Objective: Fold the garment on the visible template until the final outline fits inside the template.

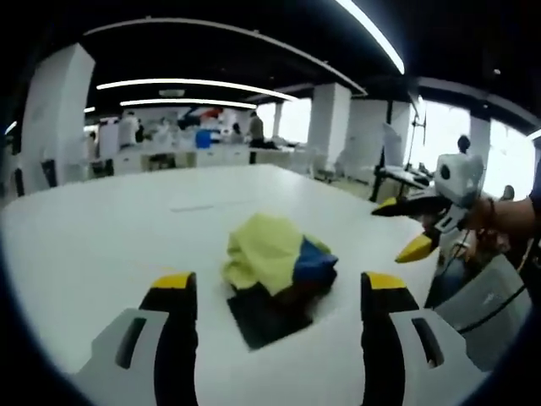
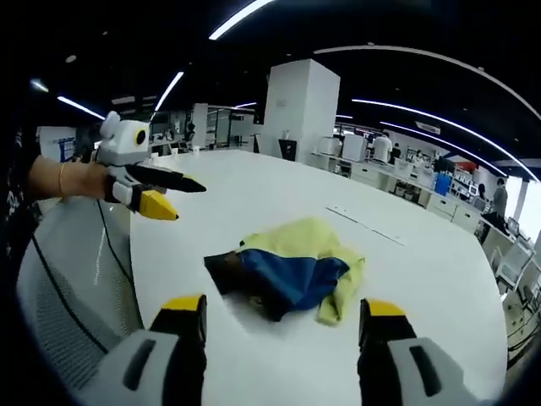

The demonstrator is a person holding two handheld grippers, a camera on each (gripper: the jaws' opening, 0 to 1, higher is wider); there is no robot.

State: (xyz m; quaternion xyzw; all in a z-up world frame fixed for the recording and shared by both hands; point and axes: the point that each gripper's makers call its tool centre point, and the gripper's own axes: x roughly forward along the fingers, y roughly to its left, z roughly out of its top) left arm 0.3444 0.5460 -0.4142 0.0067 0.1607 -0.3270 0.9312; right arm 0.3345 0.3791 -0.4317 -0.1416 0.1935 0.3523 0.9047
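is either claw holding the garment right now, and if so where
Nothing is held. The left claw and the right claw are both open and hover short of the crumpled yellow and blue garment, which lies on the dark template.

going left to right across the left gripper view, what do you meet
left tongs' left jaw, then the black template, then the crumpled yellow and blue garment partly on it, then the left tongs' right jaw, then the right tongs held open over the table edge

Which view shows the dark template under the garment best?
The left gripper view: a wide corner of the template lies bare before the garment. In the right gripper view just a small dark edge shows.
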